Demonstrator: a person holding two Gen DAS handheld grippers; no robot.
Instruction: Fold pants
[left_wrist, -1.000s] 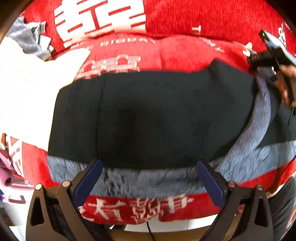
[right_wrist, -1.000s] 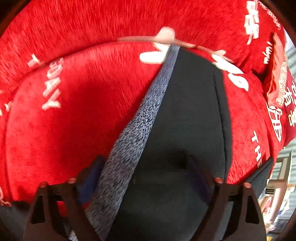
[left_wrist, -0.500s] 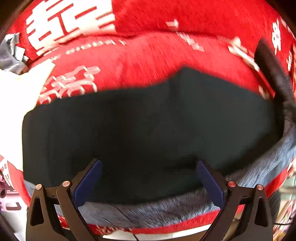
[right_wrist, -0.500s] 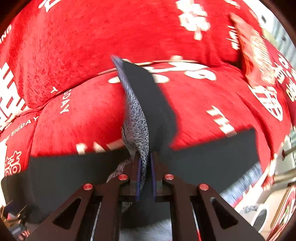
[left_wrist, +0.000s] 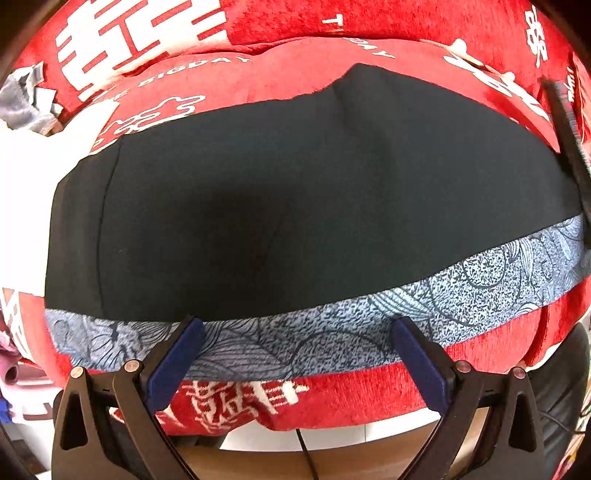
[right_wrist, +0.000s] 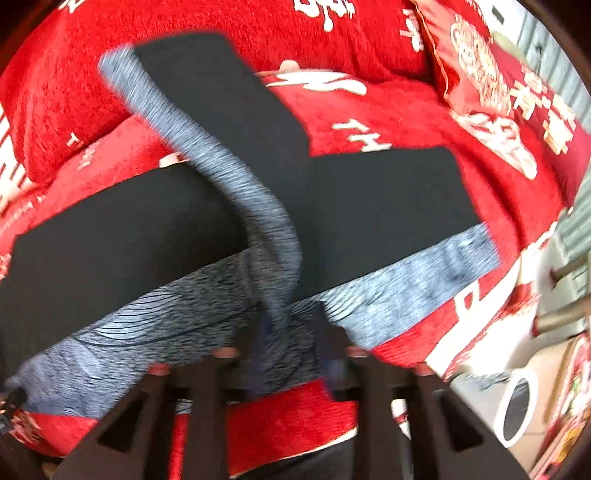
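Note:
Black pants (left_wrist: 295, 203) with a grey patterned side stripe (left_wrist: 480, 280) lie spread across a red sofa cover (left_wrist: 277, 74). My left gripper (left_wrist: 295, 321) is open just above the stripe at the pants' near edge, with nothing between its fingers. In the blurred right wrist view one pant leg (right_wrist: 229, 110) is lifted and folded back over the rest of the pants (right_wrist: 369, 206). Its grey edge runs down between the fingers of my right gripper (right_wrist: 291, 332), whose jaws are opening and stand apart around the cloth. That lifted leg shows edge-on at the far right (left_wrist: 569, 140).
White cloth (left_wrist: 26, 184) and a grey garment (left_wrist: 22, 99) lie left of the pants. A red printed pillow (right_wrist: 480, 74) leans at the sofa's right end. Beyond the sofa's front edge are floor, a white round object (right_wrist: 517, 410) and a person's dark-clad leg (left_wrist: 565, 387).
My right gripper shut on the pant leg's end, carried it up and across over the pants, and its jaws have now parted. My left gripper shifted slightly and stayed open.

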